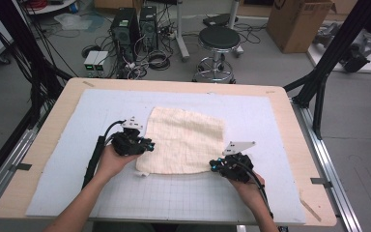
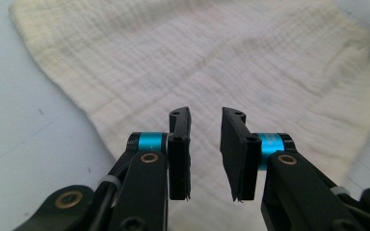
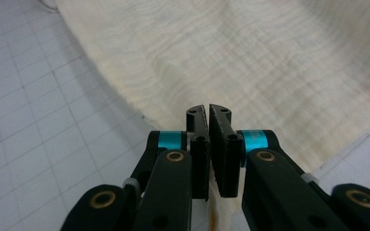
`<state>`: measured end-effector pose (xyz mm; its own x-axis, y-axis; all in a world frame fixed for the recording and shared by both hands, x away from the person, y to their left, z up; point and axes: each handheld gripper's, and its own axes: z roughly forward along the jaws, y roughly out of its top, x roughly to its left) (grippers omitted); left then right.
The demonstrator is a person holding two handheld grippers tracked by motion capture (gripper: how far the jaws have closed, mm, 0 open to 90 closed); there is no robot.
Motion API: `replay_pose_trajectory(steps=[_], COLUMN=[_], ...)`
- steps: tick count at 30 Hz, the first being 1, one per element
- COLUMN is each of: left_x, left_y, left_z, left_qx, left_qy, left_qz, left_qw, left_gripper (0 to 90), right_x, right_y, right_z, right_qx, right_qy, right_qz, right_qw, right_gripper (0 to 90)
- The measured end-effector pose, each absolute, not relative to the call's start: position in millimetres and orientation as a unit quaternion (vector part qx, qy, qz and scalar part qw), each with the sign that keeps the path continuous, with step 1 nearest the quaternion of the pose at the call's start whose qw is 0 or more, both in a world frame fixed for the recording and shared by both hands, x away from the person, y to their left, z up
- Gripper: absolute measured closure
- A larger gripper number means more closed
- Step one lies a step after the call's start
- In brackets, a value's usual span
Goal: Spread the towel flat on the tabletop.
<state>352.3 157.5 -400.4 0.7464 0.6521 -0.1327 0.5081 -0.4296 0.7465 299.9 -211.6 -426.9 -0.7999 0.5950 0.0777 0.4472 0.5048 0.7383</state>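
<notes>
Cloth (image 1: 186, 140) flat mid-tabletop (image 1: 53, 145). Right gripper (image 3: 208, 111) fingers clamped on near right corner; left gripper (image 2: 206, 115) fingers apart, empty, over left edge, near left corner just toward person.

A black stool (image 1: 218, 39) and computer towers (image 1: 134, 26) stand behind the table (image 1: 48, 125).

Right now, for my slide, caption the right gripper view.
Right gripper pinching the near edge of a cream cloth lying on the gridded white mat.
</notes>
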Motion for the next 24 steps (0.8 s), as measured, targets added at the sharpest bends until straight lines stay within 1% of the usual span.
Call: replay_pose_trajectory(steps=[2,5,8,11,14,18,21,24], left_x=[346,331,316,301,289,292,297,301], left_y=[162,171,180,187,191,188,182,178], left_z=[-398,-399,-401,-404,-411,-421,-426,-429], left_qx=[0.839,0.842,0.839,0.841,0.844,0.85,0.856,0.861], left_qy=[0.342,0.331,0.319,0.309,0.303,0.309,0.309,0.312], left_qz=[0.09,0.093,0.089,0.085,0.079,0.081,0.081,0.085], left_qw=[0.413,0.415,0.432,0.436,0.435,0.419,0.406,0.393], left_gripper=[68.9,68.4,68.4,69.0,72.6,73.5,73.5,69.5], right_x=[297,289,282,278,277,278,278,280], right_y=[-211,-215,-220,-225,-229,-228,-224,-220], right_z=[-425,-420,-420,-422,-423,-425,-428,-433], right_qx=[0.297,0.292,0.288,0.29,0.294,0.294,0.287,0.286], right_qy=[0.863,0.859,0.858,0.857,0.855,0.852,0.858,0.868], right_qz=[0.396,0.404,0.409,0.408,0.41,0.419,0.414,0.395], right_qw=[0.102,0.117,0.116,0.12,0.12,0.106,0.098,0.094], right_gripper=[82.2,78.6,77.0,74.9,74.9,74.8,72.7,69.9])
